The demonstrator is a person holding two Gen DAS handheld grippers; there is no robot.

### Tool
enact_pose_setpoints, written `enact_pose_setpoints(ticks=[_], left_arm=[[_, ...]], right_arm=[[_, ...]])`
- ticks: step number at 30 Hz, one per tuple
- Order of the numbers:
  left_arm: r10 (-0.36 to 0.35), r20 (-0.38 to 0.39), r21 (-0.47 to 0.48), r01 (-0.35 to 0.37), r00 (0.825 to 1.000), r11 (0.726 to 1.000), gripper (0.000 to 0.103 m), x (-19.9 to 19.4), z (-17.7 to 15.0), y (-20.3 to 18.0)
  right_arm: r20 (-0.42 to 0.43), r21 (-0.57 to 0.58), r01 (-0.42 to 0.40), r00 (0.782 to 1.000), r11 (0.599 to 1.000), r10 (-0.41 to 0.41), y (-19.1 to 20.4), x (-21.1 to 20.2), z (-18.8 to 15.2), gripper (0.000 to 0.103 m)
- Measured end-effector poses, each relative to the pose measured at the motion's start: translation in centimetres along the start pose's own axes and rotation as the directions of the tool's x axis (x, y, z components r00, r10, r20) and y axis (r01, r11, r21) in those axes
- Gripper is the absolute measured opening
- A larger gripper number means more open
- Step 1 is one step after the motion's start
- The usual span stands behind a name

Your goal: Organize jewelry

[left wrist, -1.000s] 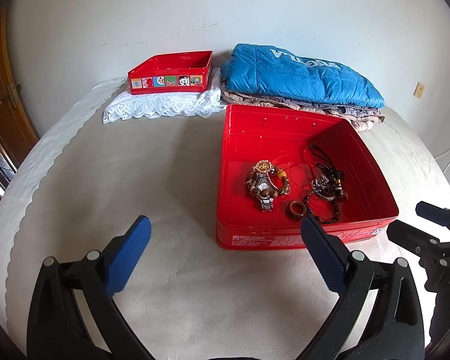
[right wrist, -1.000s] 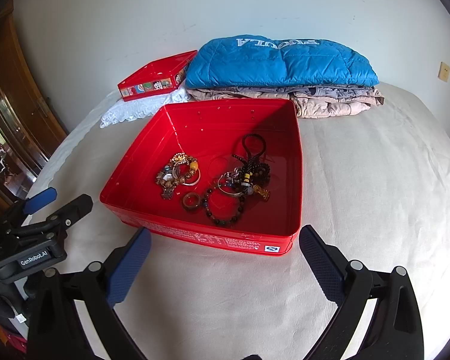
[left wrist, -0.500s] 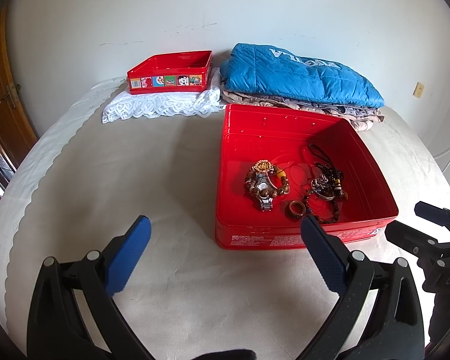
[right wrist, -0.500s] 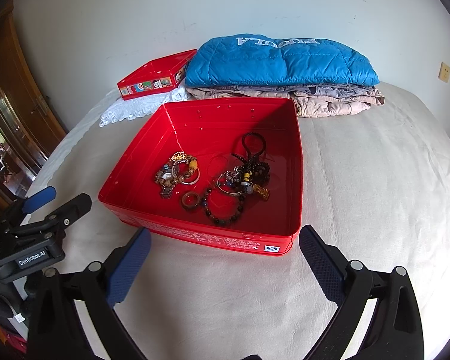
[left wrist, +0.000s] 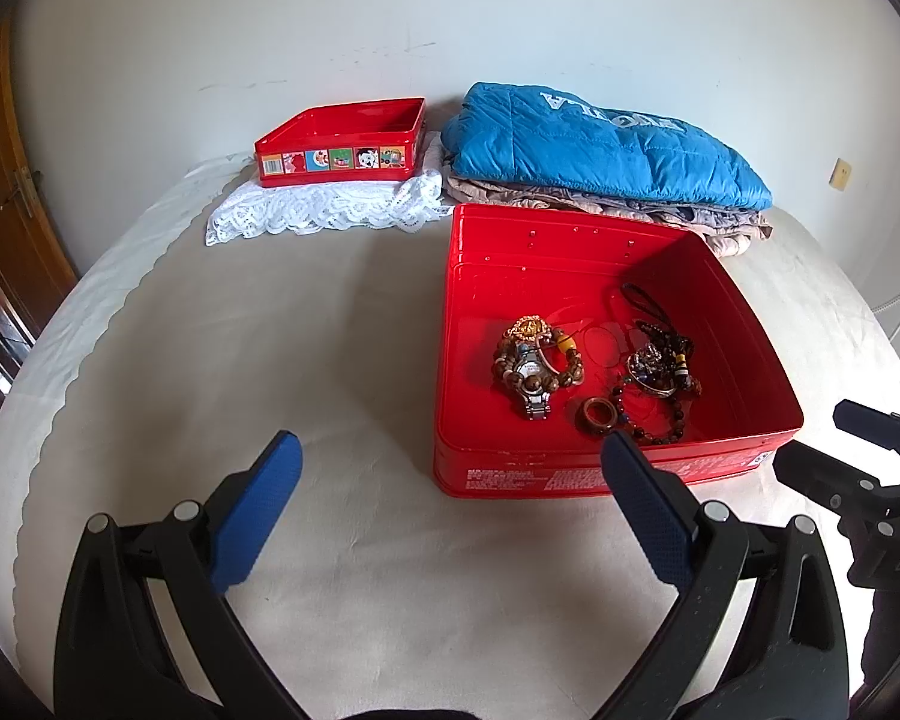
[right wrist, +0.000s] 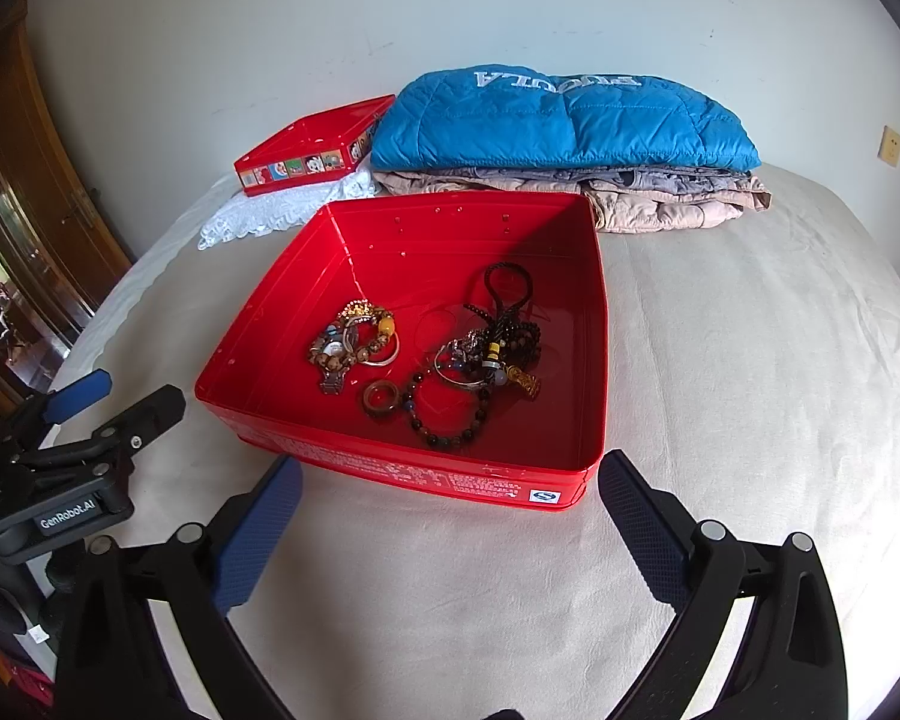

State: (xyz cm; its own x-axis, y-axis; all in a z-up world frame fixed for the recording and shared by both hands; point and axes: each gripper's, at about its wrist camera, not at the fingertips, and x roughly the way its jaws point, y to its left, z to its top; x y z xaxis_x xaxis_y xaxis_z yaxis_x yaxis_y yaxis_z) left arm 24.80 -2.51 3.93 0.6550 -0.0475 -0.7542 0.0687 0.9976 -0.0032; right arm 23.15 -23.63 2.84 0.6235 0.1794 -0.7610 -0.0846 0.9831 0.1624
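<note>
A large red tin tray (left wrist: 744, 456) (right wrist: 390, 474) lies on the bed and holds several pieces of jewelry. On its left is a cluster of bead bracelets with a watch (left wrist: 531, 360) (right wrist: 351, 345). A wooden ring (left wrist: 599, 414) (right wrist: 381, 399) and a dark bead bracelet (right wrist: 450, 414) lie at the front, with a tangle of dark beads and cords (left wrist: 660, 360) (right wrist: 498, 348) on the right. My left gripper (left wrist: 450, 462) is open, empty, in front of the tray's left side. My right gripper (right wrist: 447, 486) is open, empty, at the tray's near edge.
A smaller red tin (left wrist: 342, 144) (right wrist: 306, 150) with cartoon pictures sits on white lace cloth (left wrist: 324, 207) at the back. A folded blue quilted jacket (left wrist: 600, 144) (right wrist: 558, 114) tops beige clothes against the wall. Wooden furniture (right wrist: 24, 210) stands left of the bed.
Both views have crept slightly closer to the tray. Neither gripper has changed its opening, and the jewelry has not moved.
</note>
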Motion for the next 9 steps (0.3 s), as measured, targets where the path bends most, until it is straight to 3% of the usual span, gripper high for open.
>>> enact_pose_setpoints(ticks=[9], left_arm=[[0.003,-0.001,0.005,-0.003,1.000,1.000,0.099,-0.08,-0.05,-0.19]], right_arm=[[-0.001,-0.001,-0.001,1.000,1.000,0.001,-0.03,0.02,0.03,0.099]])
